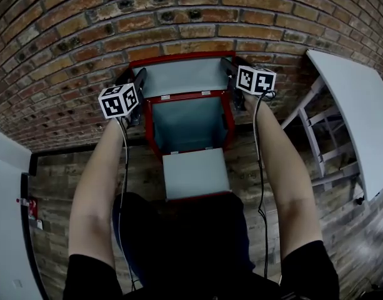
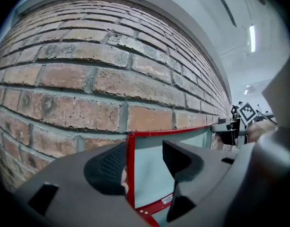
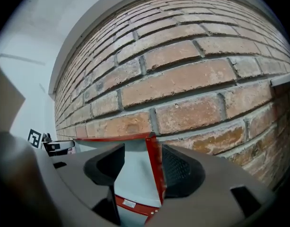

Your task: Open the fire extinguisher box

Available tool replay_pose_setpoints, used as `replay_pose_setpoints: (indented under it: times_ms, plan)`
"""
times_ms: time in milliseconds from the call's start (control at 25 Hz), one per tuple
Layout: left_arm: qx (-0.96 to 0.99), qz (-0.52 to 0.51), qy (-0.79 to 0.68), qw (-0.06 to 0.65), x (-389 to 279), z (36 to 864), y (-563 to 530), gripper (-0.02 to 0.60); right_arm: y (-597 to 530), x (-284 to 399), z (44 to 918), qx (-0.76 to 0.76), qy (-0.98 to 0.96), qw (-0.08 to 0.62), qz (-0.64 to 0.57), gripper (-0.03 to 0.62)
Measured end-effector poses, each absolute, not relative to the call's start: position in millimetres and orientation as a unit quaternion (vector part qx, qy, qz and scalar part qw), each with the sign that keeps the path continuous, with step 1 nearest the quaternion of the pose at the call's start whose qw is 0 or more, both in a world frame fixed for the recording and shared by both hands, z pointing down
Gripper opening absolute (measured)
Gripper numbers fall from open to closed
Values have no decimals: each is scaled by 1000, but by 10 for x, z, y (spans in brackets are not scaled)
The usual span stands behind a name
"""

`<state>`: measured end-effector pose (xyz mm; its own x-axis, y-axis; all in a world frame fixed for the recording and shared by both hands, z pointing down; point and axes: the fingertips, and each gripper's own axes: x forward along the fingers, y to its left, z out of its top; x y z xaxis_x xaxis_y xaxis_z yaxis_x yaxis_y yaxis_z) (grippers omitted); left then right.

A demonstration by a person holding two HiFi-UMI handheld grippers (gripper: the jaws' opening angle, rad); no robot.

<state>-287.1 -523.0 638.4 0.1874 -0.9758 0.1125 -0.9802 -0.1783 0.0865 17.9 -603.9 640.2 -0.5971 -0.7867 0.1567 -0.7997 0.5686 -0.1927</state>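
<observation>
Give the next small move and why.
Probably ease the left gripper and right gripper back off the lid: it stands raised at the brick wall, the front flap lies down, and both only straddle its red edges, jaws apart.

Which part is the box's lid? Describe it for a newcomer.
Find the brick wall; the red box stands at its foot. The lid is the red-rimmed grey panel raised against the bricks, unlike the front flap, which lies folded down toward the person.
</observation>
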Motion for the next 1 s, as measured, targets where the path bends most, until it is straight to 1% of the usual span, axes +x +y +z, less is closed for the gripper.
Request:
replay_pose_setpoints:
  times_ms: [320, 400, 480, 600, 720, 840, 920, 1000]
  plan:
    - [766, -35, -639, 56, -2955, 6303, -4870, 284, -5732, 473, 6342, 443, -887, -4, 129, 256]
    - [768, -66, -637, 35, -2967, 6276, -4551, 285, -5424, 624, 6384, 440, -888, -14, 137, 256]
    - [773, -74, -630, 3, -2932, 6355, -4132, 285, -5075, 781, 6610, 429, -890, -13, 157, 256]
    - [786, -70, -615, -8, -2763, 6640, -3452, 285, -4495, 915, 7282, 401, -893, 32, 201, 256]
    - [794, -72, -603, 15, -2488, 6952, -2901, 285, -3950, 937, 8318, 367, -883, 108, 273, 256]
    - [801, -44, -597, 11, -2160, 7164, -2590, 285, -3512, 955, 9187, 350, -860, 179, 324, 256]
    - [805, -24, -593, 1, -1985, 7240, -2479, 285, -3345, 960, 9531, 344, -851, 205, 340, 256]
    - [808, -8, -589, -4, -1882, 7305, -2417, 285, -3273, 929, 9729, 338, -846, 213, 353, 255]
